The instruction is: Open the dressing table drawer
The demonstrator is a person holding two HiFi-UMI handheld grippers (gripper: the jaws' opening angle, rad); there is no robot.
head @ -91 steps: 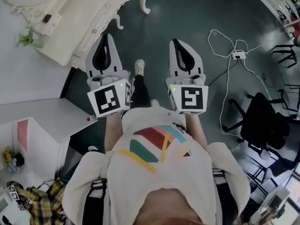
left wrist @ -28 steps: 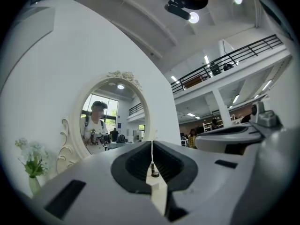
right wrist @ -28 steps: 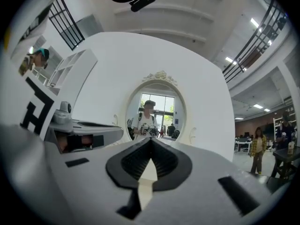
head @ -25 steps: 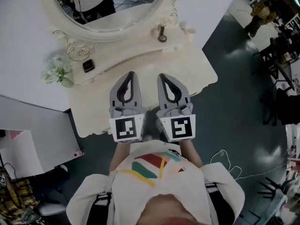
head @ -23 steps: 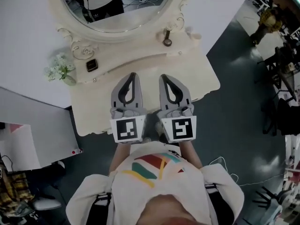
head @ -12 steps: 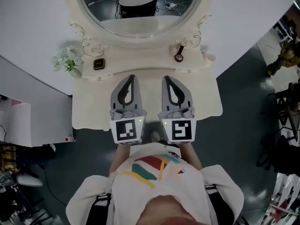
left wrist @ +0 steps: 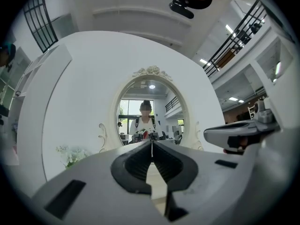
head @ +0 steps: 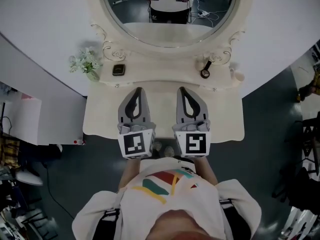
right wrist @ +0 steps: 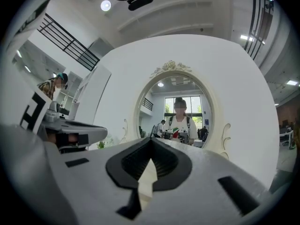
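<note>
In the head view, straight below: a cream dressing table [head: 100, 121] set against a white wall, with an oval mirror [head: 170, 19] at its back. Over the near half of the tabletop, side by side and just apart: the left gripper [head: 137, 90] and the right gripper [head: 182, 90], both pointing toward the mirror. On the raised ledge under the mirror: a small bunch of flowers [head: 86, 64] at the left, a small dark square thing [head: 118, 70] just beside it, and a dark round-headed thing [head: 205, 73] at the right, too small to tell. Drawer front hidden from this angle under the tabletop's near edge, close to the grippers' marker cubes.

In the left gripper view: jaws pressed together with nothing between them, tips aimed at the foot of the mirror [left wrist: 150, 111]. Flowers [left wrist: 70, 154] low at the left, right gripper [left wrist: 239, 132] at the right edge.

In the right gripper view: jaws likewise pressed together and empty, aimed at the mirror [right wrist: 180, 111], with the person's reflection in the glass. Left gripper [right wrist: 70, 128] at the left edge.
</note>
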